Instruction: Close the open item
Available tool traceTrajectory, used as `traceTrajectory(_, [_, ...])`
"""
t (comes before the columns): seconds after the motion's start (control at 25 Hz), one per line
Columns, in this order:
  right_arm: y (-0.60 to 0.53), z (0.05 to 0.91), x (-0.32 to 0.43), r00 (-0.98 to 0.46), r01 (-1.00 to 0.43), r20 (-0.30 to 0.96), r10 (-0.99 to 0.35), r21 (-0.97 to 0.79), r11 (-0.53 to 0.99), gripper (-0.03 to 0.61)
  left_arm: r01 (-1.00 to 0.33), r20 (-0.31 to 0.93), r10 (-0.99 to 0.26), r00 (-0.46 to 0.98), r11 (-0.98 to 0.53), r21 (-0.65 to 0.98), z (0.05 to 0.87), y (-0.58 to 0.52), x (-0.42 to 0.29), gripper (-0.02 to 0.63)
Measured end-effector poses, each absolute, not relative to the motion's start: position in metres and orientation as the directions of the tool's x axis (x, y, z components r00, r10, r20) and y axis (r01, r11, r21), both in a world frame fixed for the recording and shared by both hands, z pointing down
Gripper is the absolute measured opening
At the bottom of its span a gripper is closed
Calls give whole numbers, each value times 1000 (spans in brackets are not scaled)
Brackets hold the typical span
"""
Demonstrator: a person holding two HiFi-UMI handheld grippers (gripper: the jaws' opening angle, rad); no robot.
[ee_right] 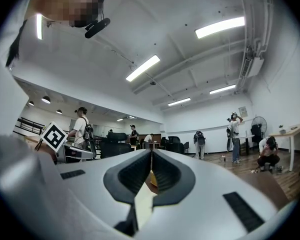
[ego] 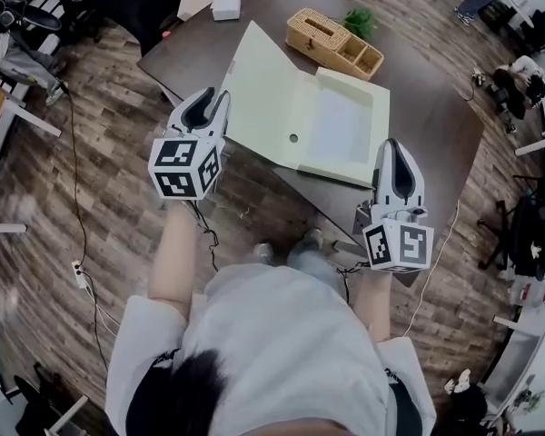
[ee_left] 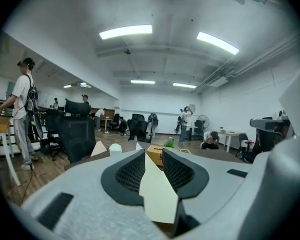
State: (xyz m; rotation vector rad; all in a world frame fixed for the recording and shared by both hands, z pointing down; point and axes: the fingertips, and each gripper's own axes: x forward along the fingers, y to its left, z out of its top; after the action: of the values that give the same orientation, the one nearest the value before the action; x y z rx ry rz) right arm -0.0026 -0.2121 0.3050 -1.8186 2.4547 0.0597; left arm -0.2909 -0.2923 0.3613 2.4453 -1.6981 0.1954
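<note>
1. Lying open on the dark table point(ego: 436, 125): pale green folder point(ego: 268, 98), wicker box point(ego: 331, 42) just behind it.
2. Left gripper point(ego: 215, 96): fingers released and apart, folder's left flap edge between them, not pinched.
3. Right gripper point(ego: 392, 143): fingers clenched together at the folder's near right corner.
</note>
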Motion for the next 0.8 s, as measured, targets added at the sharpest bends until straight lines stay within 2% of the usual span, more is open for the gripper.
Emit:
traceTrajectory(0.28, [-217, 307, 8, -287, -958, -68, -956, -7, 288, 13, -956, 313, -905, 289, -259, 135, 407, -306, -308, 115])
traceTrajectory(0.68, [-225, 309, 18, -297, -955, -46, -954, 12, 297, 14, -950, 383, -877, 291, -219, 220, 444, -309, -305, 121])
traceTrajectory(0.72, [-226, 309, 19, -298, -955, -44, -954, 14, 297, 13, -950, 383, -877, 291, -216, 227, 445, -309, -303, 118])
traceTrajectory(0.8, [-227, 309, 23, -298, -955, -43, -954, 18, 297, 13, -950, 373, -884, 282, -205, 234, 444, -309, -300, 47])
